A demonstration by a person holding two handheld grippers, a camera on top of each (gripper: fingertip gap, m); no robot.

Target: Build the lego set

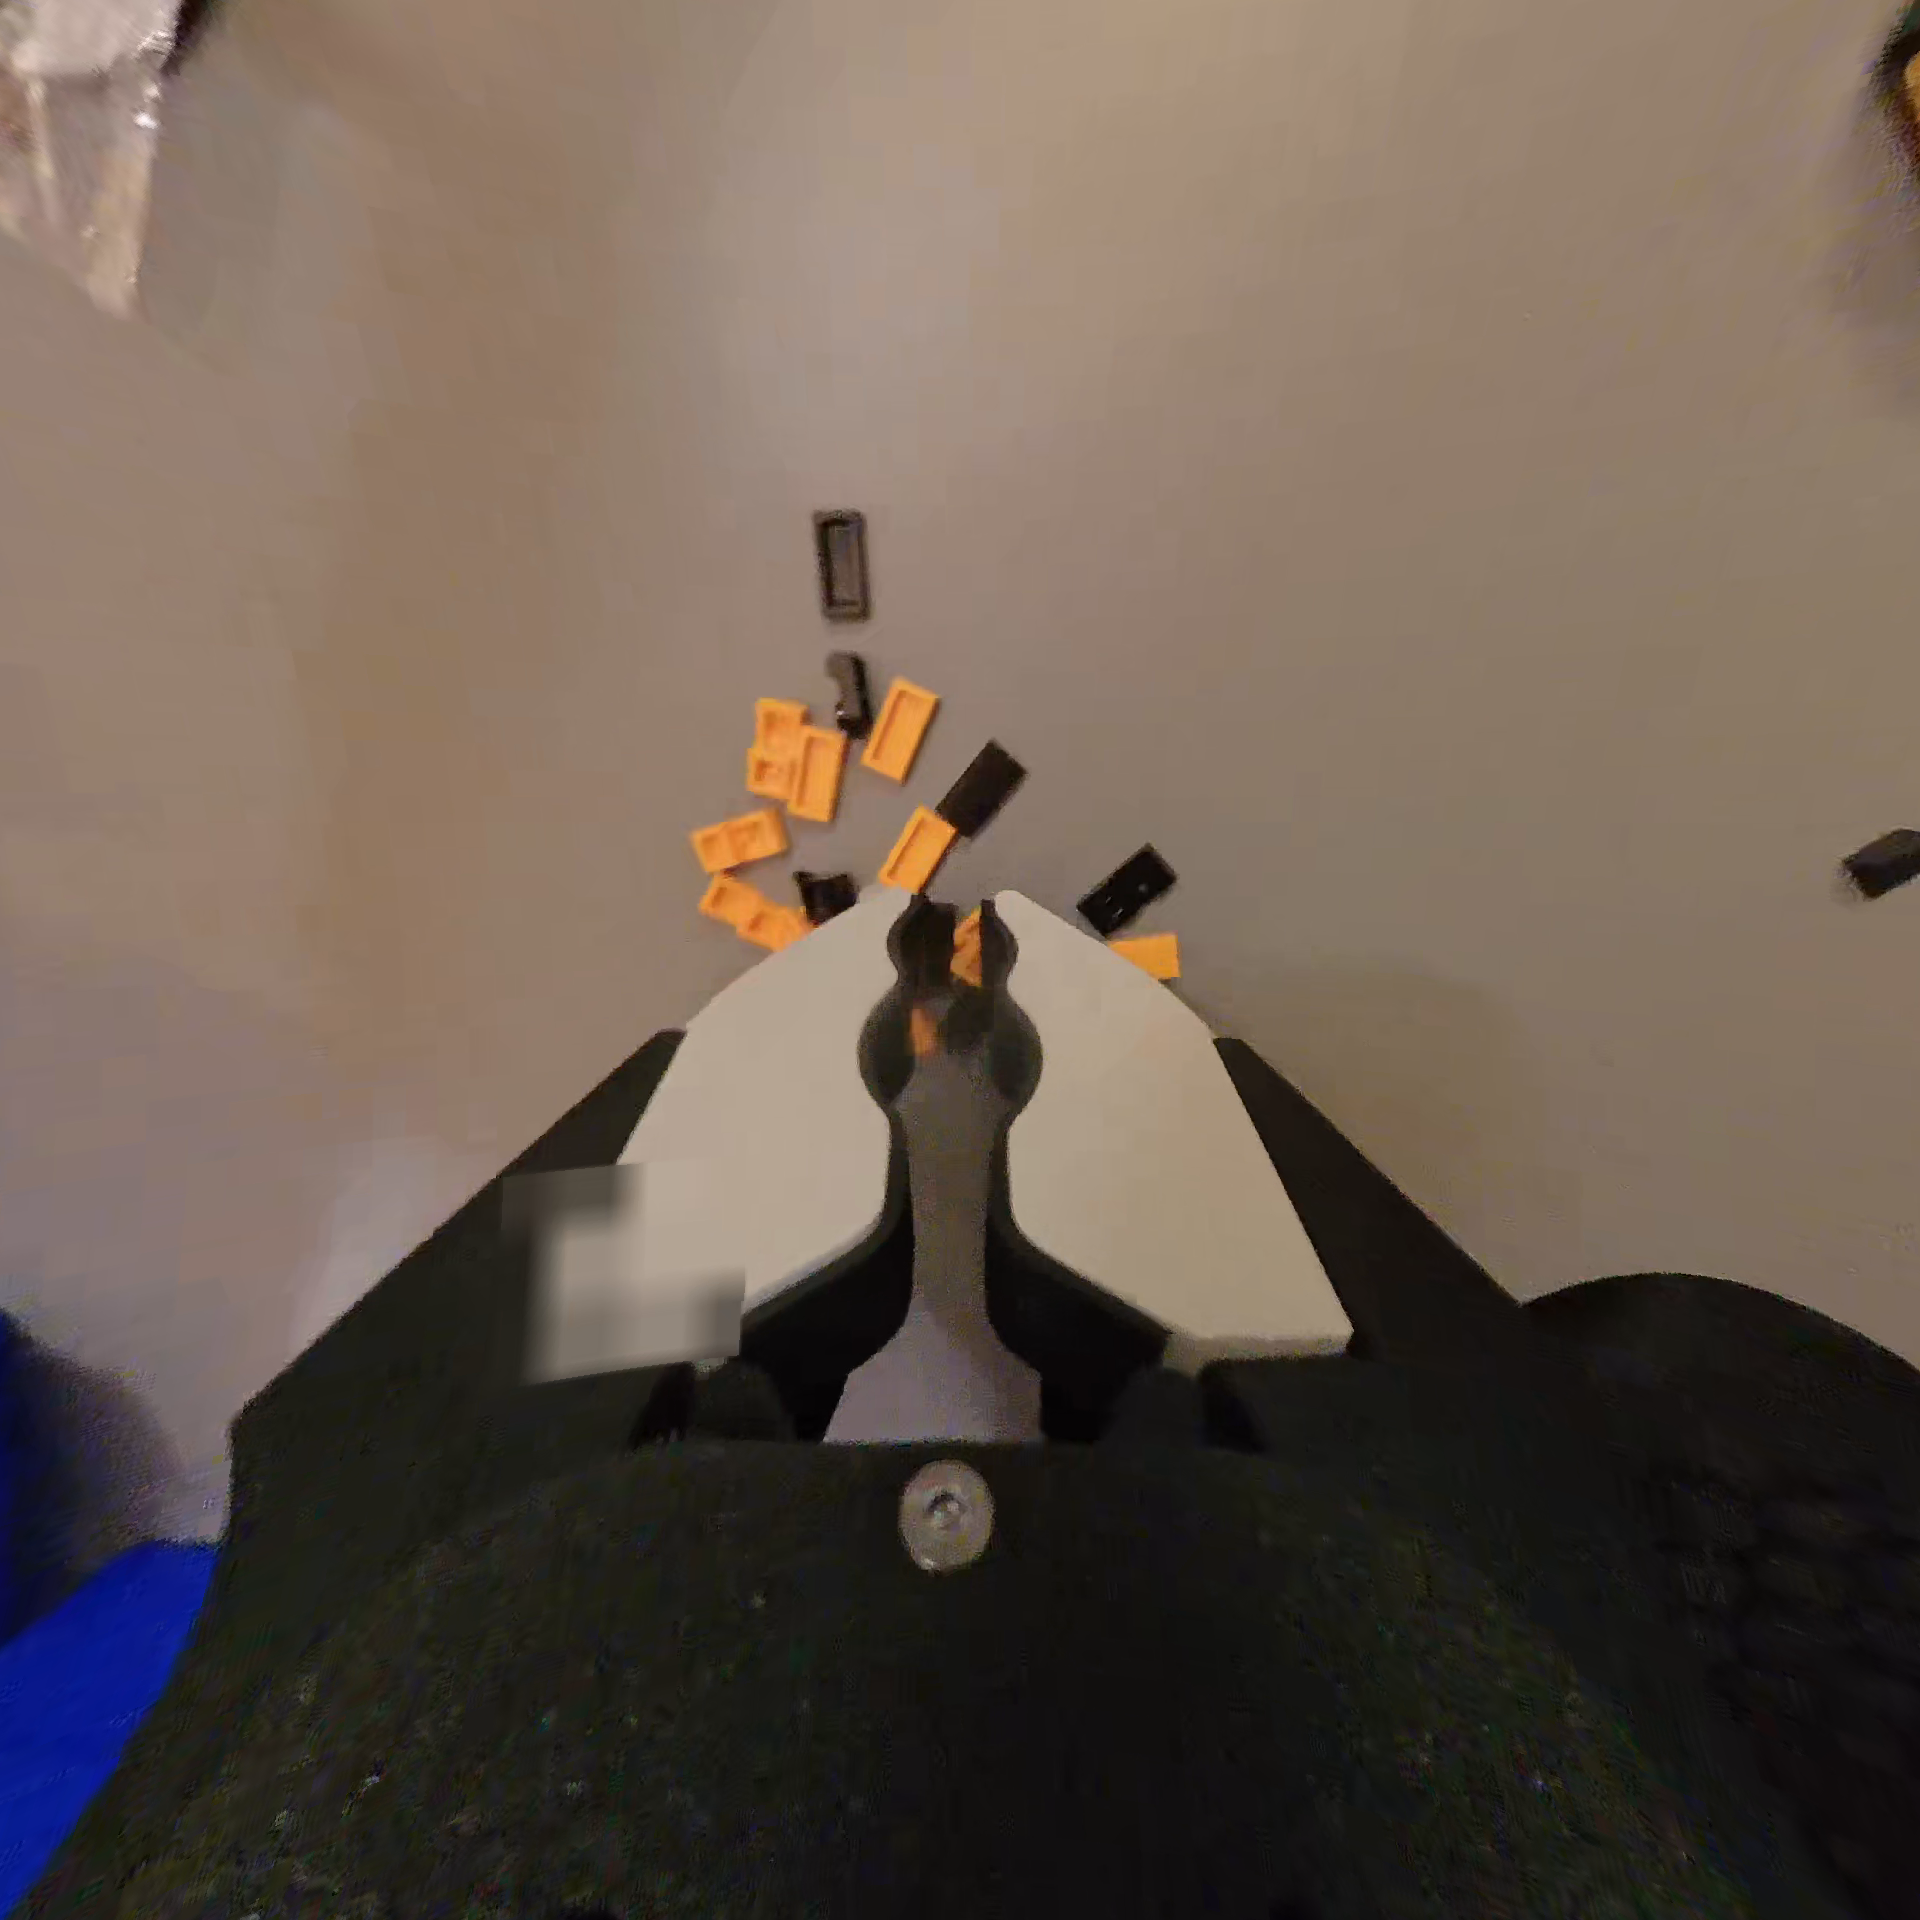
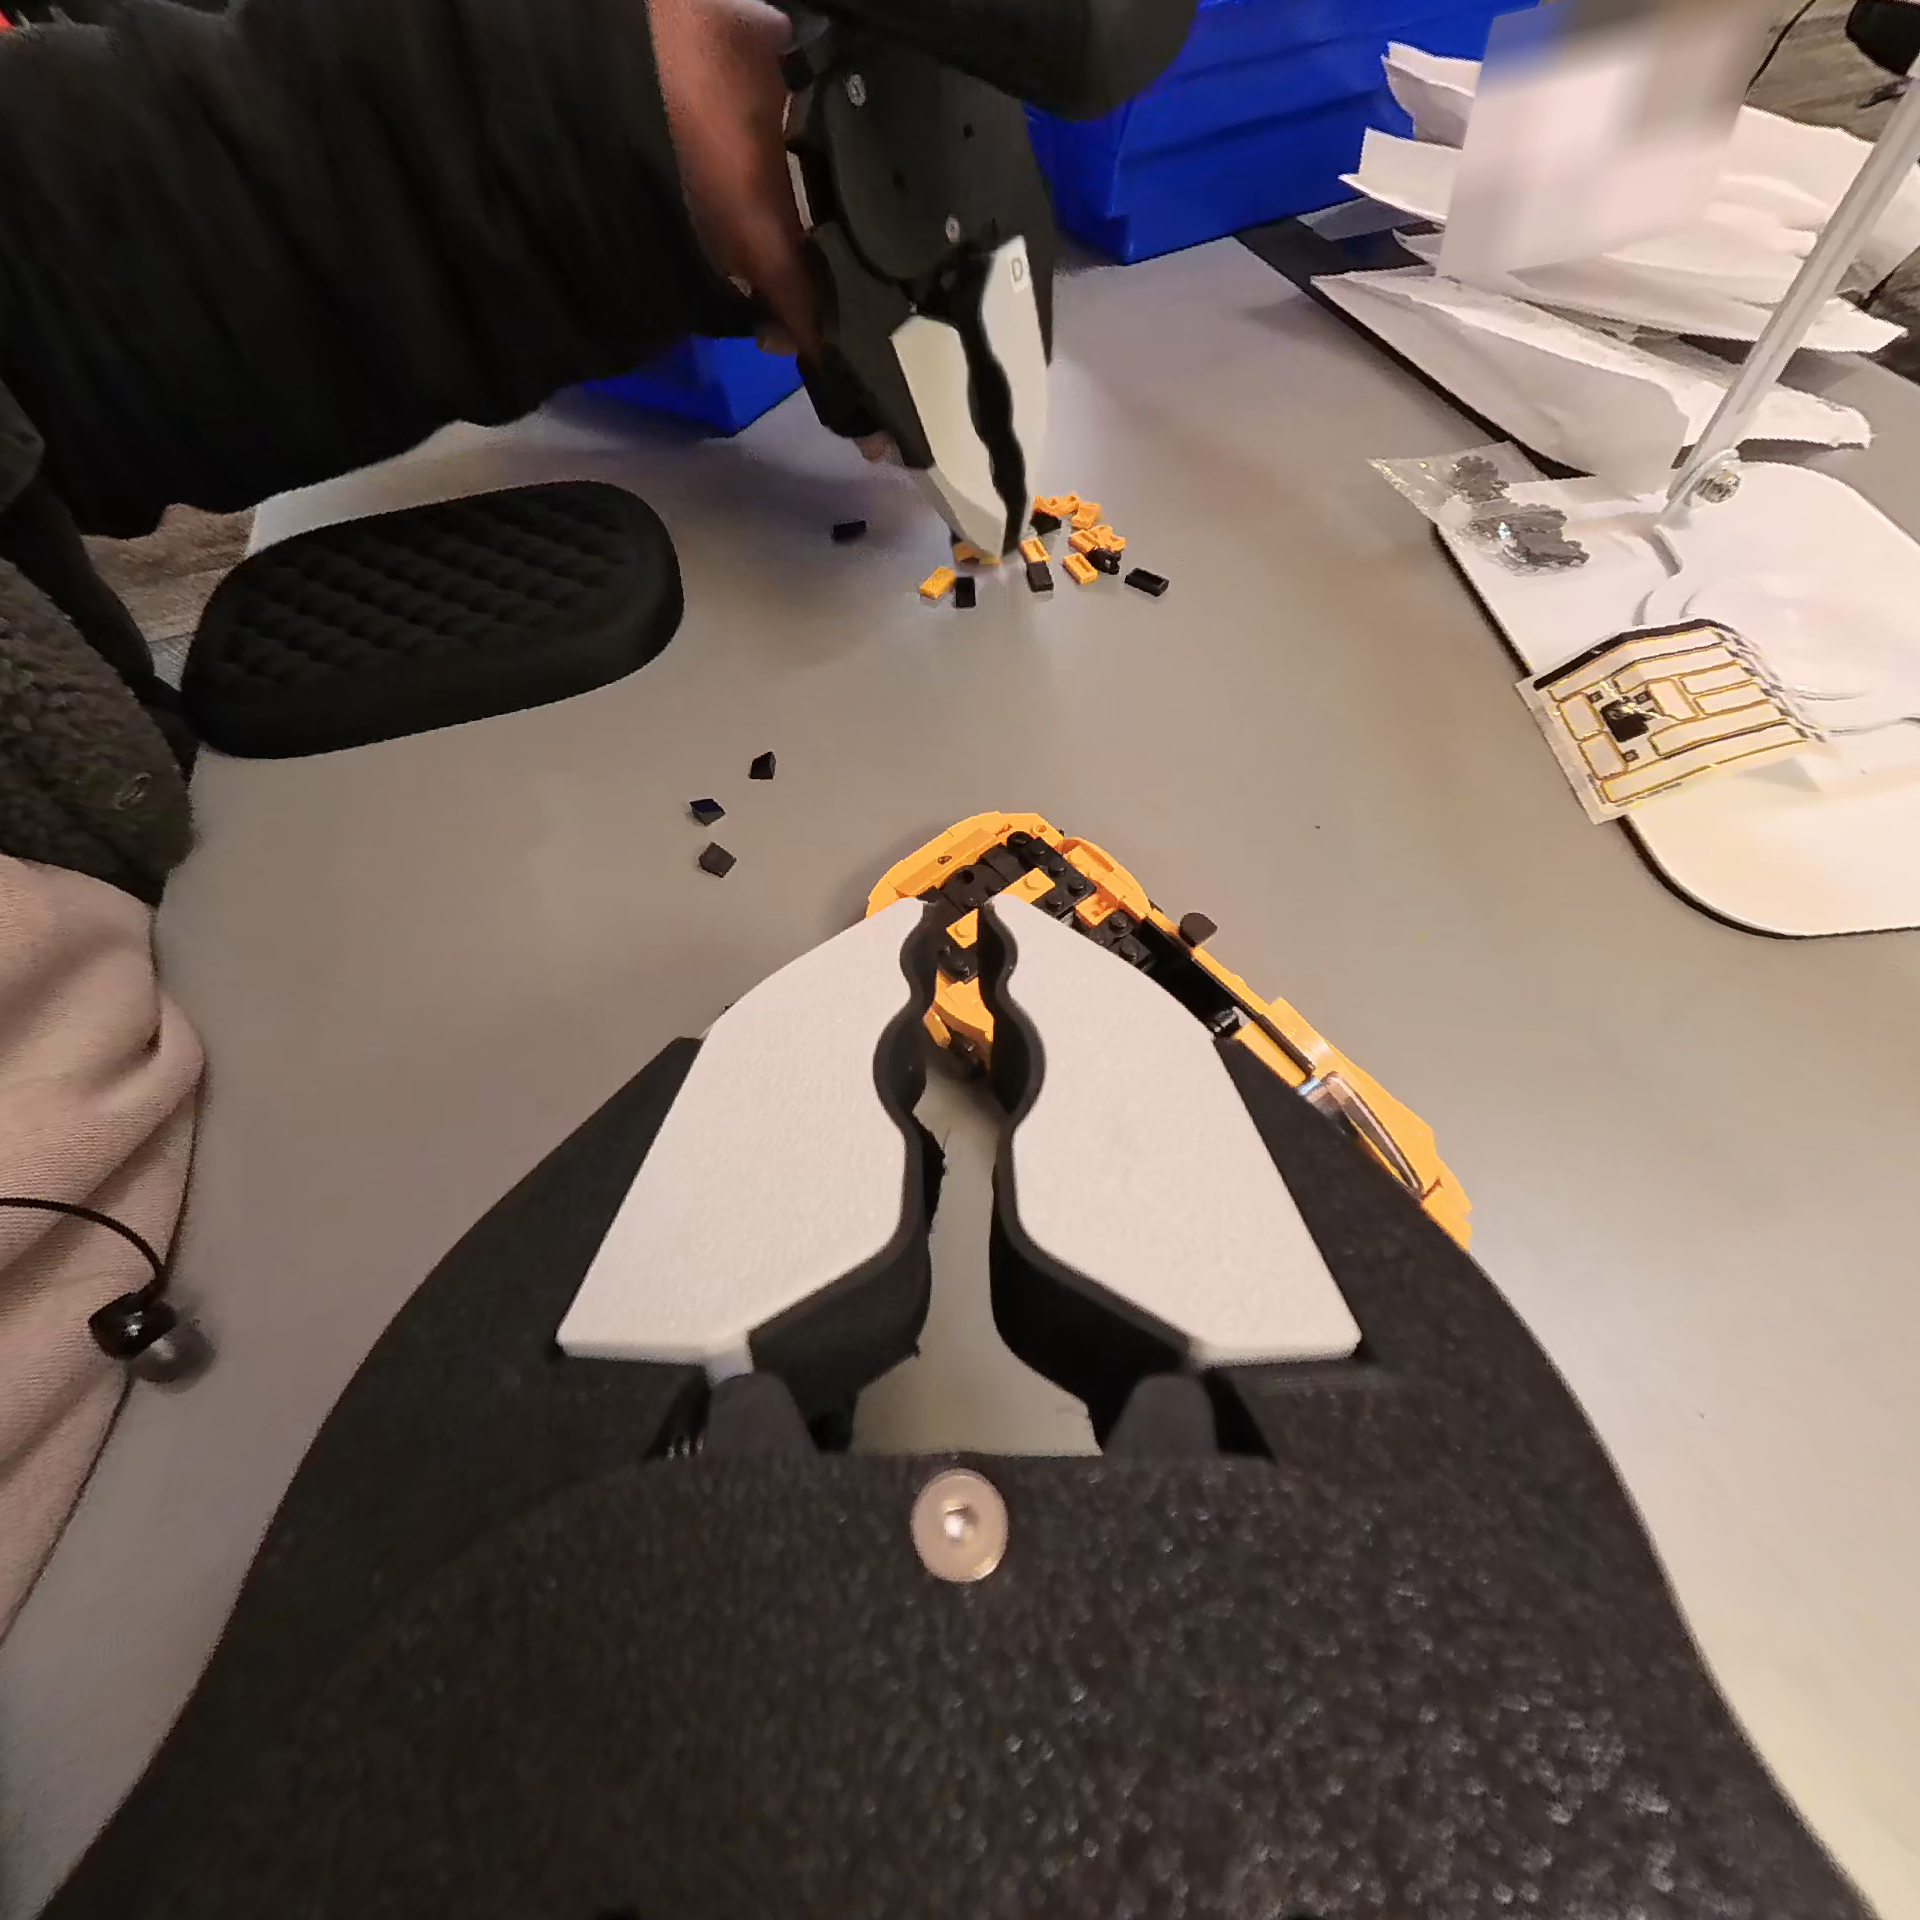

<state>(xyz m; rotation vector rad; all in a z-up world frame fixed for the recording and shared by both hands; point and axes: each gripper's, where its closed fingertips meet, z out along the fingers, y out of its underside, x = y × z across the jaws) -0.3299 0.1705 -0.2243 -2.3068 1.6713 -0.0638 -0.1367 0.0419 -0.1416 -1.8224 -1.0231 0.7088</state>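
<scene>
Only the right wrist view shows the orange car model, behind the right gripper, fingers slightly parted, clasping nothing. The left gripper, nearly closed, pinches an orange piece; no writing is legible.

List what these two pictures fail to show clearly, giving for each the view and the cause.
1. Left gripper grip: left wrist view, its fingers hide whether an orange piece is clamped.
2. Orange car: right wrist view, the right gripper covers its middle.
3. Dark piece: left wrist view, blurred, cut by the right edge.
4. Small bag: right wrist view, contents too small.
</scene>
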